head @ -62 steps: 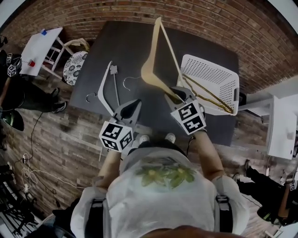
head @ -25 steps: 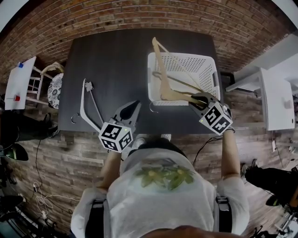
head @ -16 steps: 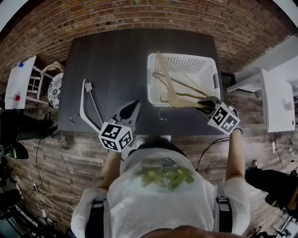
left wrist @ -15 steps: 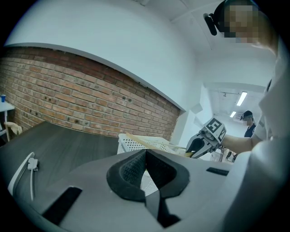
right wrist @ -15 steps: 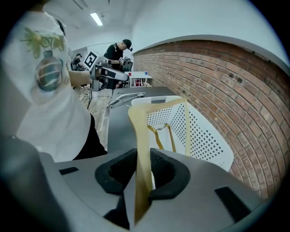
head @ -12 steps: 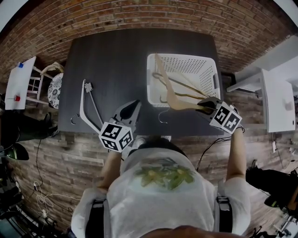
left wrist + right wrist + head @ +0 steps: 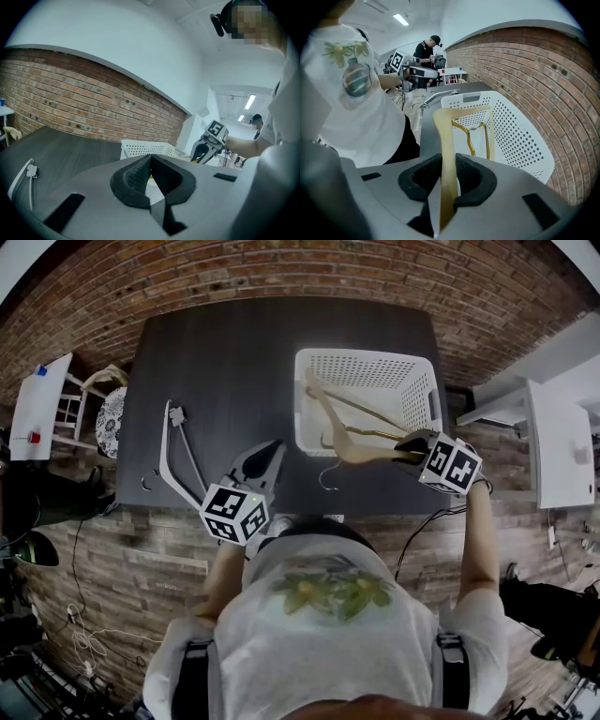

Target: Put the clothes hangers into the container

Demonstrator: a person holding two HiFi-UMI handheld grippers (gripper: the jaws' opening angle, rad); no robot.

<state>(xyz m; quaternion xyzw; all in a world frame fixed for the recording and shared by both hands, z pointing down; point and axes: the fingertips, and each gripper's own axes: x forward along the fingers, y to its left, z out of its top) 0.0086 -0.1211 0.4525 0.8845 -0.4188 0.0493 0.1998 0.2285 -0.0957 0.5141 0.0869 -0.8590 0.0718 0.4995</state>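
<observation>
Nearest me, my right gripper (image 7: 447, 176) has its jaws clamped on one arm of the wooden hanger (image 7: 446, 154), close to that arm's end, and the gripper points steeply down. The wood is stiff and light, but it looks smooth-finished. Held this far from its middle, I judge it could swivel in the pads if it bumps anything.

From above, the hanger lies across the near wall of the white laundry basket (image 7: 361, 357). Its far shoulder is over the inside, while its metal hook (image 7: 326, 479) hangs outside, just beside the near wall, where I think it could catch on the rim. Inside the basket lies a gold wire hanger (image 7: 370, 415).

My left gripper (image 7: 270, 451) hovers over the near edge of the counter (image 7: 234, 362), jaws shut together on nothing. Farther left, well apart from the basket, a white plastic hanger (image 7: 164, 460) lies flat on the counter. It looks thin, light and a bit springy; I would take it on a shoulder arm near the neck.
</observation>
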